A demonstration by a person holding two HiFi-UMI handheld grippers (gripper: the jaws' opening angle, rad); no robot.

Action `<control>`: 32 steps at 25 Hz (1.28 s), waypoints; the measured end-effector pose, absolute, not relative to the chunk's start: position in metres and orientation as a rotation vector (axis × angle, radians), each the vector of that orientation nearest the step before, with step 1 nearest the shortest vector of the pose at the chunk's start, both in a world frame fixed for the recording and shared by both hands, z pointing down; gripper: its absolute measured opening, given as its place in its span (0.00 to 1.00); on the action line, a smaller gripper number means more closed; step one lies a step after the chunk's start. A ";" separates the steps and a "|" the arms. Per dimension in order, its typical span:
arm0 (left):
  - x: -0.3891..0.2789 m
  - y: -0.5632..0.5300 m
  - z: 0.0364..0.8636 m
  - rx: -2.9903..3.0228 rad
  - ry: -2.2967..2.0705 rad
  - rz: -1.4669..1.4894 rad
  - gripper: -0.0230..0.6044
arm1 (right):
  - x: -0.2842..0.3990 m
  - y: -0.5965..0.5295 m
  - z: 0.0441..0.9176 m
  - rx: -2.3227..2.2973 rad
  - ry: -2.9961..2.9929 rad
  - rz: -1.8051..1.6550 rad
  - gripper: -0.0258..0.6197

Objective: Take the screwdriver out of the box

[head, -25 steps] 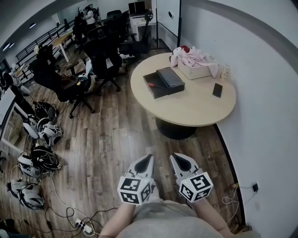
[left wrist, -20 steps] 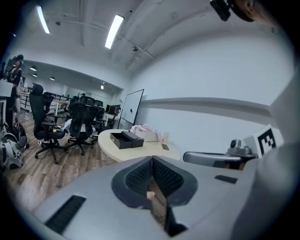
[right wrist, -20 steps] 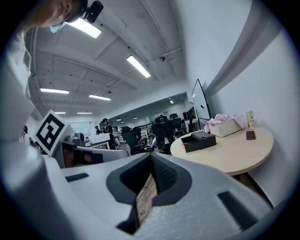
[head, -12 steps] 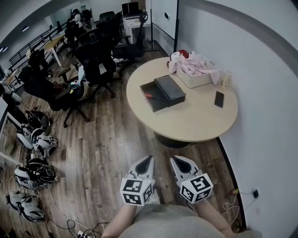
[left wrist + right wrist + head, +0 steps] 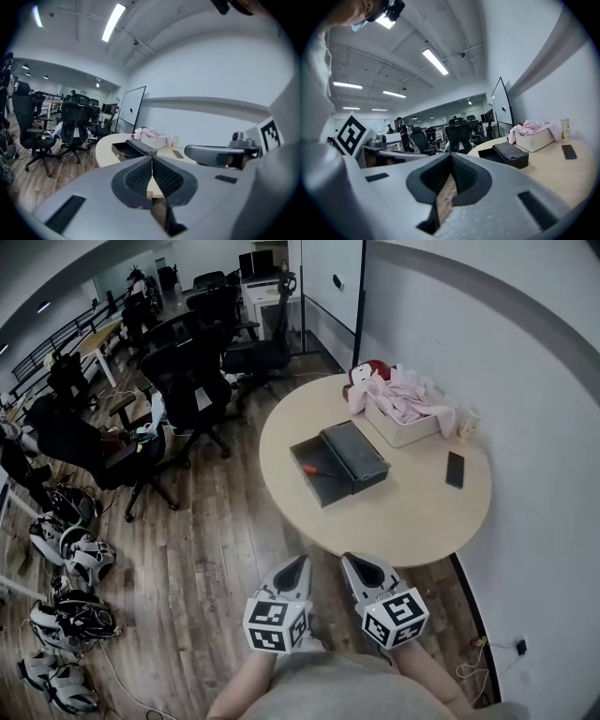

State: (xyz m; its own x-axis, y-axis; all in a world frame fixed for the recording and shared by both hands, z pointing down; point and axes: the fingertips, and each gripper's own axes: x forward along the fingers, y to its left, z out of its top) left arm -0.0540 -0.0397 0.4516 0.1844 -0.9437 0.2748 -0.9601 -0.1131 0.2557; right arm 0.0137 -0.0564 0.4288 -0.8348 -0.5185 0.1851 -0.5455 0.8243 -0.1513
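A dark open box [image 5: 323, 473] lies on the round beige table [image 5: 403, 521], its lid [image 5: 356, 452] folded back to the right. Inside it lies the screwdriver [image 5: 313, 470] with a red handle. The box [image 5: 123, 150] also shows in the left gripper view and the box [image 5: 506, 155] in the right gripper view. My left gripper [image 5: 292, 567] and right gripper [image 5: 358, 565] are held side by side over the wooden floor, short of the table's near edge. Both are shut with nothing between their tips [image 5: 152, 157] [image 5: 451, 156].
A white basket of pink cloth [image 5: 401, 407] and a dark phone [image 5: 456, 470] are on the table. Black office chairs [image 5: 197, 381] stand to the left of it. Helmets [image 5: 66, 549] and cables lie on the floor at far left. A white wall [image 5: 525, 427] runs along the right.
Both grippers have come closer to the table; the table and box sit lower and larger in the head view. The jaws stayed shut.
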 end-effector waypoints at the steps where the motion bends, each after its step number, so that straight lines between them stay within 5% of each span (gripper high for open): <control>1: -0.061 -0.048 0.452 2.098 -1.789 0.060 0.04 | 0.007 -0.065 0.428 0.849 -2.870 0.298 0.04; 32: -0.146 -0.255 0.499 2.173 -1.584 0.179 0.04 | -0.069 -0.244 0.454 0.997 -2.803 0.373 0.04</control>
State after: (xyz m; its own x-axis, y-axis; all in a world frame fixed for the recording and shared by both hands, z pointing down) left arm -0.1461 -0.2545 0.4993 0.3343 -0.8727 0.3559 -0.9302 -0.2447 0.2737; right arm -0.0685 -0.2441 0.4538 -0.7695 -0.6010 0.2161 -0.6366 0.7489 -0.1841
